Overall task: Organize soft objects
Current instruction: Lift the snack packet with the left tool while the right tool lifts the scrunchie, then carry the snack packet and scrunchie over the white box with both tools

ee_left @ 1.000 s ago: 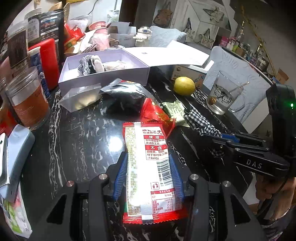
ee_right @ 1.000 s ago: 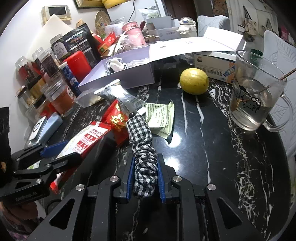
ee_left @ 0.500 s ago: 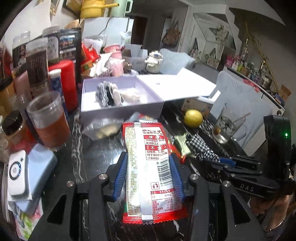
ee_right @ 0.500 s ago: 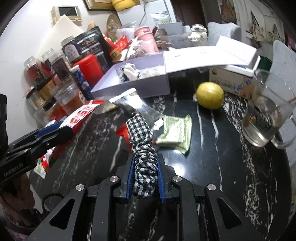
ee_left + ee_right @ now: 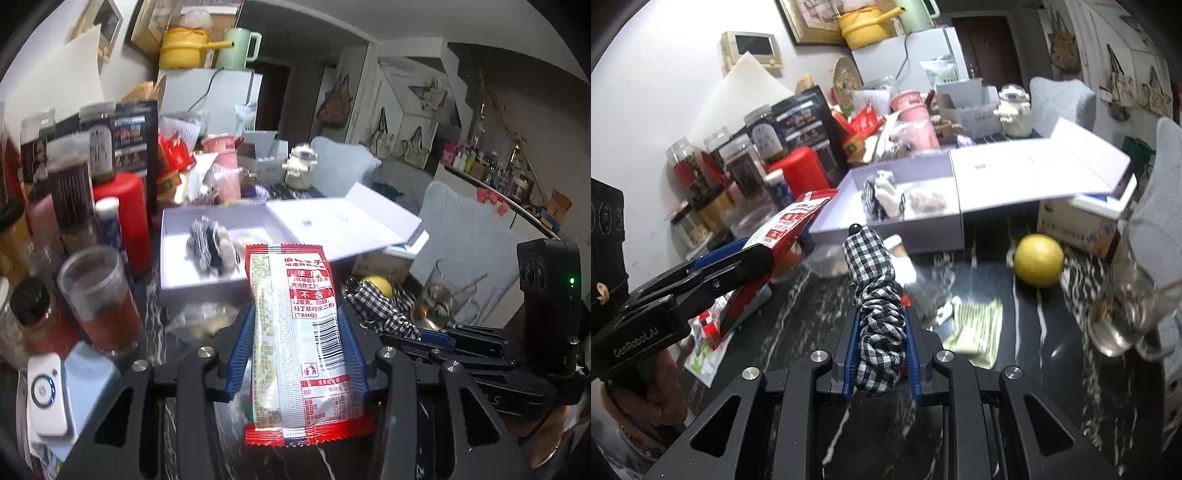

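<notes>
The left gripper [image 5: 295, 354] is clamped on a red and white plastic snack packet [image 5: 299, 332], held up off the black marble-patterned table [image 5: 1034, 369], its top edge in front of the open pale lilac cardboard box [image 5: 199, 284]. The right gripper [image 5: 881, 354] is clenched on a black and white checked fabric scrunchie [image 5: 877, 306], likewise raised above the table, just in front of the same box. Inside that box lie a striped black and white soft item [image 5: 881, 194] and a beige crumpled one [image 5: 927, 199], while a yellow lemon [image 5: 1038, 260] rests on the table near a clear glass mug [image 5: 1126, 295].
</notes>
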### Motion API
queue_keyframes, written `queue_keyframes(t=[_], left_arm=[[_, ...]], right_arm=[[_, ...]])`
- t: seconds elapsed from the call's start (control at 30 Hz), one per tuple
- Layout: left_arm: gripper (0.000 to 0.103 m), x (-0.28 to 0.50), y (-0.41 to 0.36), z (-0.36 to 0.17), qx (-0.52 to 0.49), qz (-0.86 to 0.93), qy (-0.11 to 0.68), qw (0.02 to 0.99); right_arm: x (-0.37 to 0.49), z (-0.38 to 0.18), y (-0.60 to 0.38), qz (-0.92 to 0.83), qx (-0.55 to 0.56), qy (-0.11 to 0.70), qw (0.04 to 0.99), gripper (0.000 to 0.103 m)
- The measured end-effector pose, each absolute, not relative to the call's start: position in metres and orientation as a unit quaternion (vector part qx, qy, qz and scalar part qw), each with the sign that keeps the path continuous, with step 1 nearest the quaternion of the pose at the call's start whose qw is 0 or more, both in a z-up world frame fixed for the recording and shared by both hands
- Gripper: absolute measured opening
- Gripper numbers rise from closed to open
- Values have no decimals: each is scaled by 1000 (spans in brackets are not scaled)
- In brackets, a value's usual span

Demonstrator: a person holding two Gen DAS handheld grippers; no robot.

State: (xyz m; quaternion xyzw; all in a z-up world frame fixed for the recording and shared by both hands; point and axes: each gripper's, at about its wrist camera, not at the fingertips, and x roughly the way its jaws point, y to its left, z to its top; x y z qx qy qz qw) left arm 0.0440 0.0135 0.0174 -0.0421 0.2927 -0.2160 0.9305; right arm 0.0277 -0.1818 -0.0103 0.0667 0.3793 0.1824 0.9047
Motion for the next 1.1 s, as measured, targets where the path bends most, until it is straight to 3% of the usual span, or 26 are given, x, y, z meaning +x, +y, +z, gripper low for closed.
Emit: queue_keyframes(t=[1.1], left_arm=[[45, 194, 25, 82, -67, -198, 207, 956]], right_arm=[[177, 68, -163, 205, 0, 281, 938, 22]])
